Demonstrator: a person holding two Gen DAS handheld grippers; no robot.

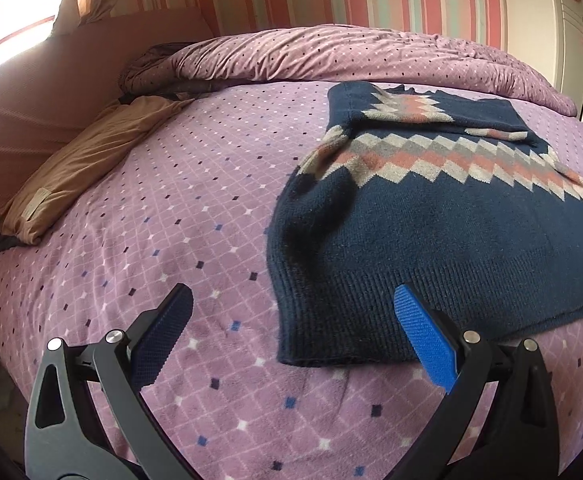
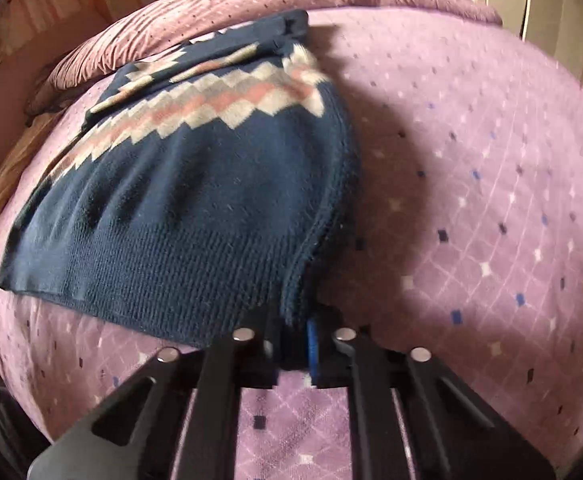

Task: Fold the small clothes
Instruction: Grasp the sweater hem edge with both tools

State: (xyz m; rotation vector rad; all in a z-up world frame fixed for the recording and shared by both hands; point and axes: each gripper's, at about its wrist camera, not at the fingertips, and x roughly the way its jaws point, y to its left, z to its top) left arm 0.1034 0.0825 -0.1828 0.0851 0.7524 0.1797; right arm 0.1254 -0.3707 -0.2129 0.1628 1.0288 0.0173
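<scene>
A small navy knit sweater (image 1: 431, 216) with a pink, grey and white zigzag band lies on the purple bedspread (image 1: 151, 220), its sleeves folded over the top. My left gripper (image 1: 293, 312) is open and empty, hovering just above the sweater's near left hem corner; its blue right finger (image 1: 423, 336) overlaps the hem. In the right wrist view the sweater (image 2: 179, 200) fills the left half. My right gripper (image 2: 293, 344) is shut on the sweater's near right hem corner, which is pinched and lifted slightly into a ridge.
A tan pillow (image 1: 79, 172) lies at the bed's left side by the pink headboard. A rolled purple quilt (image 1: 331, 56) runs along the far edge. A white wardrobe (image 1: 579, 32) stands at the far right. Open bedspread (image 2: 471, 180) lies right of the sweater.
</scene>
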